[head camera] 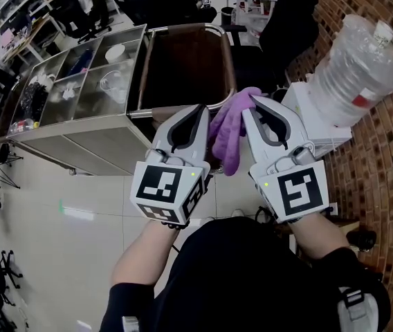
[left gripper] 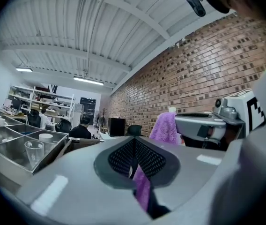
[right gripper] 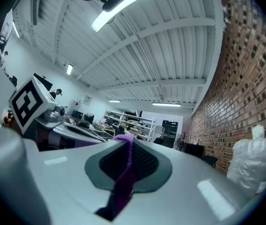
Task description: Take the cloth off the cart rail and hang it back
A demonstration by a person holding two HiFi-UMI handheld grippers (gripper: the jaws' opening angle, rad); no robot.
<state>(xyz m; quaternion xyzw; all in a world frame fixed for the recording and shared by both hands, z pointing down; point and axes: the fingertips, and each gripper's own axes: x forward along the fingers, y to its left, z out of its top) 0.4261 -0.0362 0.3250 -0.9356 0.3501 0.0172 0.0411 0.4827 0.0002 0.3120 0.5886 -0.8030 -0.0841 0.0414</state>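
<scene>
A purple cloth (head camera: pixel 227 135) hangs between my two grippers, raised above the near end of the cart. The left gripper (head camera: pixel 201 109) is shut on the cloth's left edge, and the right gripper (head camera: pixel 250 101) is shut on its top right corner. In the left gripper view a strip of the cloth (left gripper: pixel 141 187) runs between the closed jaws, and more of it bunches by the right gripper (left gripper: pixel 203 125). In the right gripper view the cloth (right gripper: pixel 125 175) is pinched along the jaw line. The cart rail (head camera: pixel 230 59) curves round a dark bin just beyond the cloth.
The steel cart (head camera: pixel 79 126) has open compartments holding a clear cup (head camera: pixel 111 83) and a white bowl (head camera: pixel 115 52). A large water bottle (head camera: pixel 359 68) stands on a dispenser to the right by a brick wall (head camera: pixel 390 185). Office chairs and shelves lie beyond.
</scene>
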